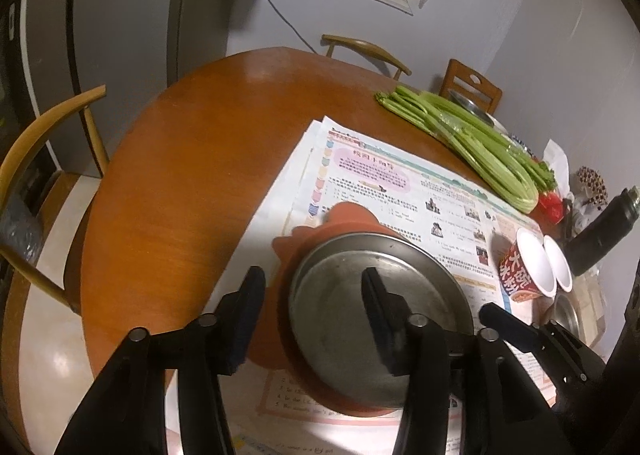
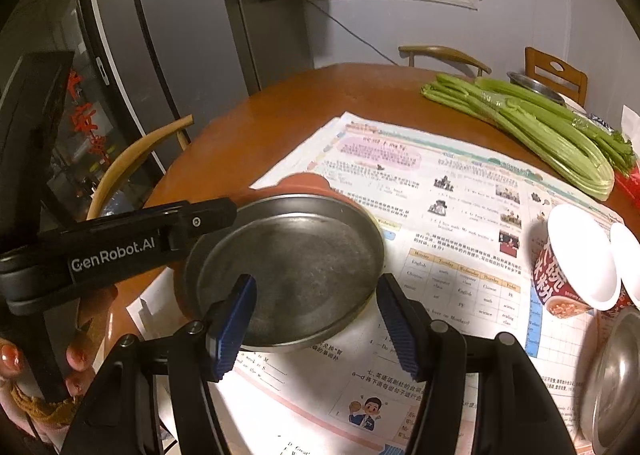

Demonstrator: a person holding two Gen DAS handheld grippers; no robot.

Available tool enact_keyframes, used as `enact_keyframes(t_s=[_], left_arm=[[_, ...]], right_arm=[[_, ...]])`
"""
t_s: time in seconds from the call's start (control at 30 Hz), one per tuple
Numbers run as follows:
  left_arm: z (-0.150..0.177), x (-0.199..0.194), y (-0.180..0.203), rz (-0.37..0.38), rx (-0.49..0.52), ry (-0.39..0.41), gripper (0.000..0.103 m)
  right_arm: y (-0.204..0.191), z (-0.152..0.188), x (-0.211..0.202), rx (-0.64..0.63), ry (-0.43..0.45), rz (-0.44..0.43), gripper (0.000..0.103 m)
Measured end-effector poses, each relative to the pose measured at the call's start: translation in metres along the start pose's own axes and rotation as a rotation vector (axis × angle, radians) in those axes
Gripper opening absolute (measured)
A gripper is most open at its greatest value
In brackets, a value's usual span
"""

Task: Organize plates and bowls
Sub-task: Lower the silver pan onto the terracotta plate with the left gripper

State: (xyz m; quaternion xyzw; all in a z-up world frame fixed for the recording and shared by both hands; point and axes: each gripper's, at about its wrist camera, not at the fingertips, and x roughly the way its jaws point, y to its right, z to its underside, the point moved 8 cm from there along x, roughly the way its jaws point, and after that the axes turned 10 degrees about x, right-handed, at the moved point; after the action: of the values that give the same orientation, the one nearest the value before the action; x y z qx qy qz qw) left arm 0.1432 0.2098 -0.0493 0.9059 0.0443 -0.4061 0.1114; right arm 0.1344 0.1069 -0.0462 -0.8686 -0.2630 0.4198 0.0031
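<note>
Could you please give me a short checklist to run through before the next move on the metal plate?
1. Metal plate lies flat on the orange mat: ok.
2. Plate is empty: ok.
3. Left tongs are open and straddle the plate's rim: ok.
4. Right tongs are open at the near rim, with nothing gripped: ok.
5. Any pad is touching the plate: cannot tell.
6. Paper cups stand apart from the plate: ok.
</note>
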Motion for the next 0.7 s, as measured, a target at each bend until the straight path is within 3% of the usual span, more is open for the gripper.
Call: enact_keyframes(t_s=[0.13, 0.27, 0.47, 0.7], left_arm=[[0.000, -0.006, -0.014, -0.016, -0.031, 0.004, 0.056], [0.006, -0.001, -0.021, 0.049, -0.082, -0.025, 0.059], [0.020, 0.015, -0.024, 0.093, -0.127, -0.077, 0.060], [0.026, 0.029, -0.011, 0.141, -0.132, -0.118, 0.060]], right_arm=[[0.005, -0.006, -0.011, 0.016, 0.026, -0.012, 0.063], [0.017, -0.008, -0.018, 0.050, 0.030, -0.014, 0.063], [0.037, -0.002, -0.022, 0.117, -0.013, -0.041, 0.063], [0.024, 0.009, -0.006, 0.090, -0.071, -0.066, 0.063]])
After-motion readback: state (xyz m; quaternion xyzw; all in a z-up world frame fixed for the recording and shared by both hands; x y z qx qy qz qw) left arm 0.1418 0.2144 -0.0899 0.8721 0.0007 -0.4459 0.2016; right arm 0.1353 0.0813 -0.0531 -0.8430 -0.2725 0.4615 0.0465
